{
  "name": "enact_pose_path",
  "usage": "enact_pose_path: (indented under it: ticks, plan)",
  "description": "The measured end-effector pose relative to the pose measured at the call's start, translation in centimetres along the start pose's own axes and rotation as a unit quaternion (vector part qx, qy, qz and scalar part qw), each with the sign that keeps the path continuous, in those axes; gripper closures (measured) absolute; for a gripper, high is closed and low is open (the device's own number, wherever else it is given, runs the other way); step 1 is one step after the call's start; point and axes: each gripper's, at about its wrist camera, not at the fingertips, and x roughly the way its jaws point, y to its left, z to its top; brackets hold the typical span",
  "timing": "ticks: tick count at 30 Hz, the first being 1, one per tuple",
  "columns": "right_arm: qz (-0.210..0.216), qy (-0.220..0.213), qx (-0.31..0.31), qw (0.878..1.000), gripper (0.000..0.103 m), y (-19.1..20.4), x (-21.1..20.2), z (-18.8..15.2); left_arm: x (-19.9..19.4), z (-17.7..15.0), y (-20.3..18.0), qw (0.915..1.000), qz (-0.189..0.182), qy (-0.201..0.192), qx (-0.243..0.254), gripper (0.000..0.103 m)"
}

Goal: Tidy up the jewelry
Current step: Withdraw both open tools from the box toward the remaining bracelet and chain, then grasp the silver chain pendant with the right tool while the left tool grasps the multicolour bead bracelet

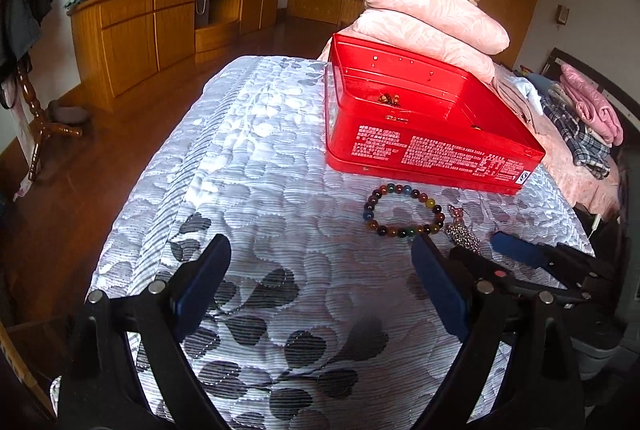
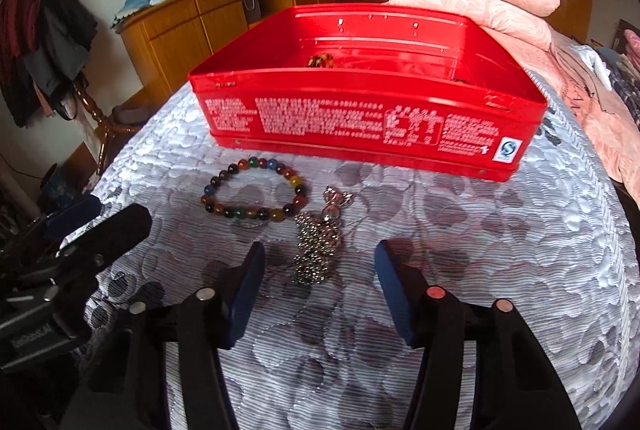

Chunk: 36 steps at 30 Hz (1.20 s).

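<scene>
You're looking at a red tin (image 2: 360, 117) printed with white text, a bracelet (image 2: 256, 189) of many-coloured beads (amber, green, blue, black), a silver chain (image 2: 316, 246), and a silver-grey bedspread (image 2: 500, 270) patterned with leaves.

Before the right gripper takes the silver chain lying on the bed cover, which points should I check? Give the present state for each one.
1. Right gripper open, nothing held: ok.
2. Silver metal chain with pendant lies in line with the gap between the jaws, just ahead: ok.
3. Round bracelet of multicoloured beads lies apart from the chain: ok.
4. Open red metal box has no lid on: ok.
5. Left gripper open, holding nothing: ok.
6. Chain tangled or free: cannot tell.
</scene>
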Motion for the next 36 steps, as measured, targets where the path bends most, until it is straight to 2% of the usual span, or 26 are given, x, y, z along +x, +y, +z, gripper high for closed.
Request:
enact_pose_path:
  ticks: [4,9,11,12,19,26,29,36]
  plan:
    - [-0.010,0.002,-0.002,1.000,0.052,0.3,0.1,0.0,0.2,0.0,0.2,1.0000,-0.002,0.003,-0.005,0.014]
    - [-0.026,-0.001,-0.009,1.000,0.071,0.4,0.1,0.1,0.1,0.0,-0.1,1.0000,-0.001,0.002,0.003,0.014]
    - [-0.025,-0.002,-0.017,1.000,0.084,0.8,0.1,0.0,0.1,0.0,-0.3,1.0000,0.000,0.000,0.007,0.014]
    - [-0.029,-0.003,-0.019,0.999,0.085,0.8,0.1,0.0,0.1,0.0,-0.4,1.0000,0.001,0.000,0.009,0.014]
    - [-0.026,-0.008,-0.004,1.000,0.088,-0.5,-0.8,-0.4,0.4,0.0,-1.4,0.9997,-0.007,0.006,0.022,0.014]
    - [-0.046,-0.018,0.036,0.998,0.088,-4.6,-2.2,-0.7,1.3,0.3,-4.3,0.9985,-0.027,0.010,0.046,0.015]
    - [-0.050,-0.023,0.051,0.997,0.088,-6.1,-2.8,-0.9,2.1,0.4,-5.8,0.9974,-0.039,0.020,0.057,0.028]
    - [-0.041,-0.030,0.068,0.996,0.088,-7.7,-3.2,-1.2,4.5,1.3,-8.3,0.9949,-0.044,0.037,0.083,0.044]
